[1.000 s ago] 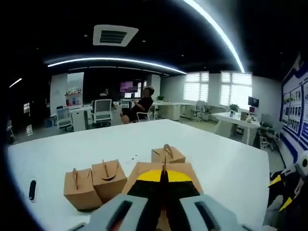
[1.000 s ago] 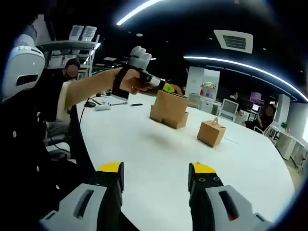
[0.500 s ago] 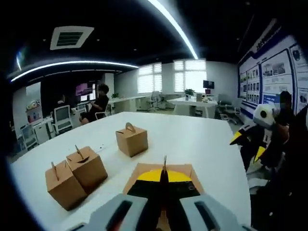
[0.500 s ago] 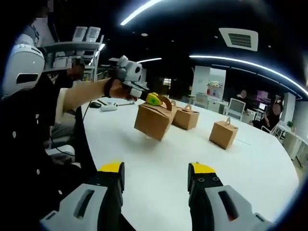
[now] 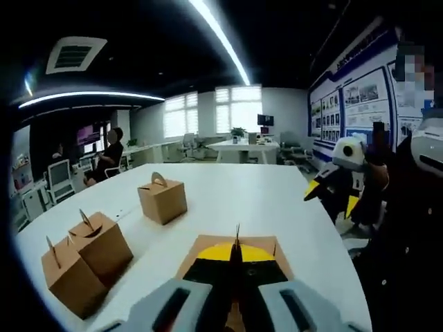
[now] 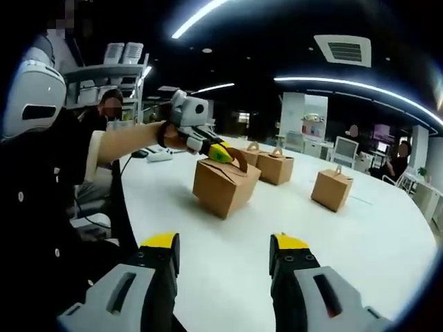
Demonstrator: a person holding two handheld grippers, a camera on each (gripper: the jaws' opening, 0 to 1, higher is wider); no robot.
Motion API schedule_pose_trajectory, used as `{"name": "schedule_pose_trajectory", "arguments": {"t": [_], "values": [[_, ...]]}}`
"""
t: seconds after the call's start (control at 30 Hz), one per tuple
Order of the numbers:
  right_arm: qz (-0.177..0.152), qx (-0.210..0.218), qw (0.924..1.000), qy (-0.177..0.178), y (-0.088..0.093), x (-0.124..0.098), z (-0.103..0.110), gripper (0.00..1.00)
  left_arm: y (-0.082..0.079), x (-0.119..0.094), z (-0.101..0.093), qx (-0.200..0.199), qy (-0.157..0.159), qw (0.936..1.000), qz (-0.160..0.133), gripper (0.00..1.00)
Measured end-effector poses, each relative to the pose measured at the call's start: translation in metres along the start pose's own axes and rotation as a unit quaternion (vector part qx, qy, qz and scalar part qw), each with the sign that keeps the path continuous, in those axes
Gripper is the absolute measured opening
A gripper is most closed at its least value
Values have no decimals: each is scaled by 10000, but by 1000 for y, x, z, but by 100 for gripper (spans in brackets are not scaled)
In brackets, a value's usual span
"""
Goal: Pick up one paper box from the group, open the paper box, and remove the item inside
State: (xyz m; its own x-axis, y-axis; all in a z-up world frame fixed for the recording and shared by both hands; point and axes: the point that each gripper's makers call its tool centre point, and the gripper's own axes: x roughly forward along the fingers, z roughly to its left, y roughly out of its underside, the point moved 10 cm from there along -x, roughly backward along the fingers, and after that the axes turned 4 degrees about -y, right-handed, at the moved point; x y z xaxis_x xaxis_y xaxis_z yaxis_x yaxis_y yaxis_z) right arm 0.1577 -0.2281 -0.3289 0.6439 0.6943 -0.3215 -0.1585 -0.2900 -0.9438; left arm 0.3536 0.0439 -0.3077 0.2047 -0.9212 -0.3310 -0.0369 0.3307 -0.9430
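Now the left gripper (image 6: pixel 221 153), jaws clamped on the handle of the paper box (image 6: pixel 225 185) above the table (image 6: pixel 360 242), holds it straight ahead of the right gripper (image 6: pixel 221 257), whose jaws stand apart.

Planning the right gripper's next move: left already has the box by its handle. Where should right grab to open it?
Probably the top flap beside the handle. The box hangs tilted from the left gripper, shut on the arched handle, so the handle is taken. The right gripper is open and faces the box's near side; come in from there, above the near top edge.
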Motion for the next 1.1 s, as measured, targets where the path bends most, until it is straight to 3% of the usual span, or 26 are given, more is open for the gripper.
{"name": "schedule_pose_trajectory", "arguments": {"t": [0.4, 0.83, 1.1], "values": [[247, 62, 9996, -71, 10, 12, -6, 52, 6, 4, 18, 0, 197, 9998, 25, 4], [287, 170, 9993, -161, 16, 18, -7, 52, 13, 1, 32, -139, 279, 9994, 147, 10], [292, 192, 9992, -174, 17, 18, -6, 52, 14, -6, 27, -267, 197, 9994, 116, 30]]}}
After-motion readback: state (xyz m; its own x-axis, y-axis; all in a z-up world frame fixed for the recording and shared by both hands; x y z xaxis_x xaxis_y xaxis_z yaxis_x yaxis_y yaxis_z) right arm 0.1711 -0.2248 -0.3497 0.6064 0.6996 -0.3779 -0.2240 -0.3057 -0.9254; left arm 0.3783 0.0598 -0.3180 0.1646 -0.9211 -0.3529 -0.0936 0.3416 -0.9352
